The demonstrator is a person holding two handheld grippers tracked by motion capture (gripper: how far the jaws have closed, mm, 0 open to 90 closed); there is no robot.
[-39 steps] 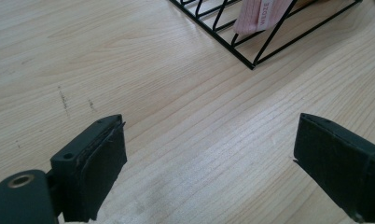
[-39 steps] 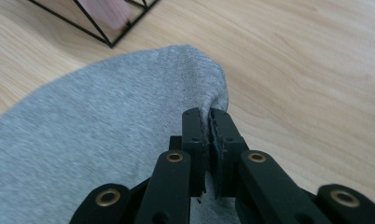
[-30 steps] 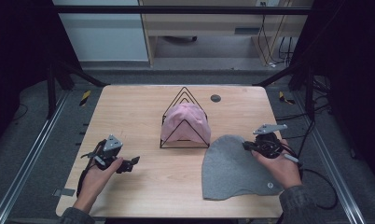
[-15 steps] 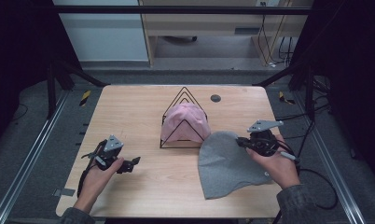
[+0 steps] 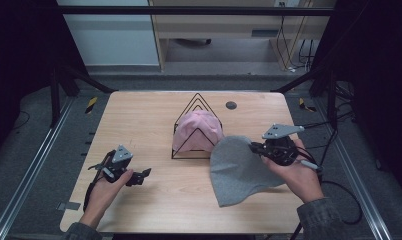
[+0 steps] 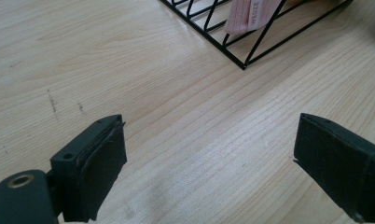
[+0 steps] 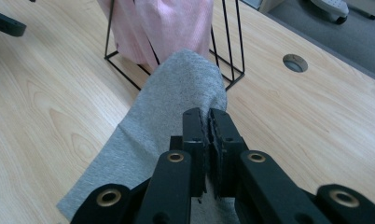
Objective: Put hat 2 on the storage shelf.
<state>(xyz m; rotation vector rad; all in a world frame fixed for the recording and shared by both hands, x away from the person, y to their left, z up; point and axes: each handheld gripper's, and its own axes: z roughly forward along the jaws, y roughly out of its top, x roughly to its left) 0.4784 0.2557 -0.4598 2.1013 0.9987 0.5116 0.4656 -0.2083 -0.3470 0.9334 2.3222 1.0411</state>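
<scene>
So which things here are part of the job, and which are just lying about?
In the job:
grey hat, pinched in the right gripper
wire rack
pink hat on the rack

Lying about:
left gripper, open over bare table

The table (image 5: 154, 200) is seen from above and in front by the high view. It is skimmed closely by both gripper views, and the wire rack (image 6: 232, 35) (image 7: 223, 46) (image 5: 196, 132) is shared by all three.
</scene>
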